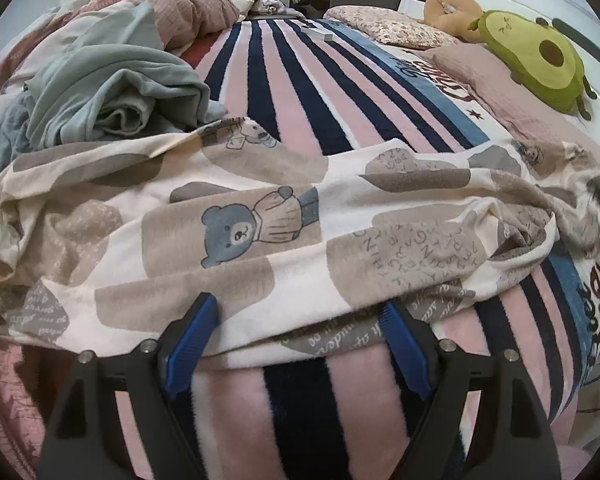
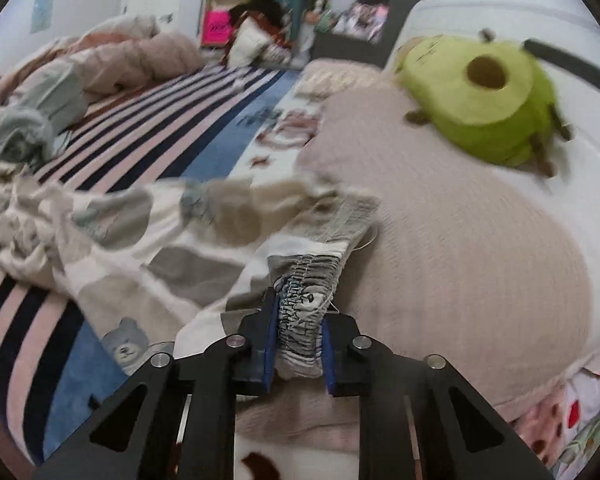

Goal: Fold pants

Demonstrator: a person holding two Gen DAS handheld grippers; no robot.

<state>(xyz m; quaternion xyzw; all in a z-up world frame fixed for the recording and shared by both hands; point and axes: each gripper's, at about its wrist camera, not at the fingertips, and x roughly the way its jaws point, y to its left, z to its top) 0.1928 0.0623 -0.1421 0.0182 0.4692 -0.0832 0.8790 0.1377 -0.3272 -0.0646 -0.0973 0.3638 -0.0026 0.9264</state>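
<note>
Bare striped blanket (image 1: 300,92) beyond pants (image 1: 260,232)

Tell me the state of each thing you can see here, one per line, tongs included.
Left tongs: open, at the near edge of the pants, gripping nothing.
Right tongs: shut on the elastic waistband.
Pants: unfolded, spread rumpled across the bed.
Waistband: bunched between the blue pads.
Grey-green garment: crumpled in a heap.
Avocado plush: lying on the pink pillow.

Pants (image 1: 260,216): soft matt printed cloth. Blanket (image 1: 300,92): fuzzy fleece. Left gripper (image 1: 296,344): matt black plastic w/ ribbed blue pads.
</note>
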